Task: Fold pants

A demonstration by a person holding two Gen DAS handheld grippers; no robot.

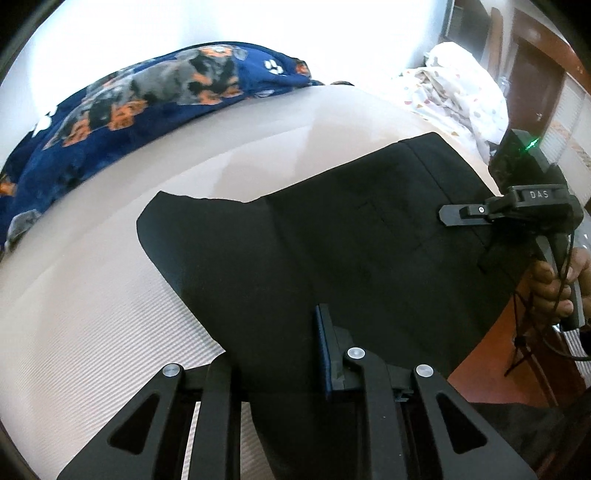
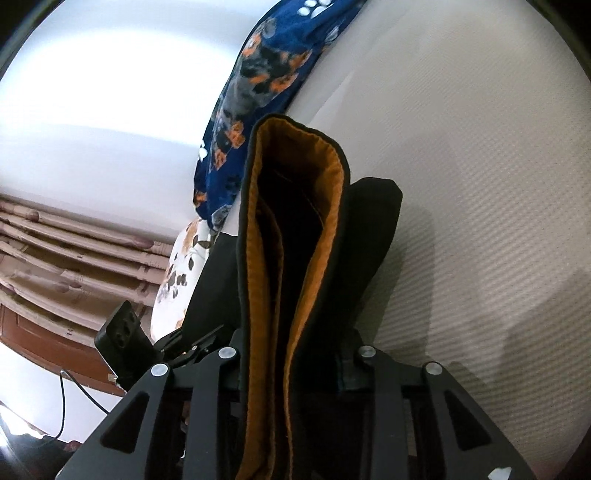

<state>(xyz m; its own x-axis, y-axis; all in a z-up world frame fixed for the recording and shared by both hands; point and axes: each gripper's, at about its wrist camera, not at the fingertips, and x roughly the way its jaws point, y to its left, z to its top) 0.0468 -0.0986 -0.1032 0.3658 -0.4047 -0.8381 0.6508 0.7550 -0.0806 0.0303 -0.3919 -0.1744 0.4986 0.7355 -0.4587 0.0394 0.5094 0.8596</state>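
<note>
Left gripper (image 1: 280, 354) is clamped on the near edge of the black pants (image 1: 332, 240); right gripper (image 2: 295, 354) is pinched on the orange-lined waistband end. Pants lie partly on the bed (image 1: 110, 295), w/ the gripped ends lifted. Risk: both hold thick stacked layers, so an inner layer could slip out & skew the fold, esp. if the grippers pull unevenly.

Strong light floods in beyond both grippers, and the wall (image 1: 332, 33) past the bed blows out to featureless white. The black pants (image 1: 332, 258) ahead of the left tool lose nearly all fabric detail. Fisheye bending curves the mattress (image 2: 498, 184), and dark vignetting rounds every corner.
</note>
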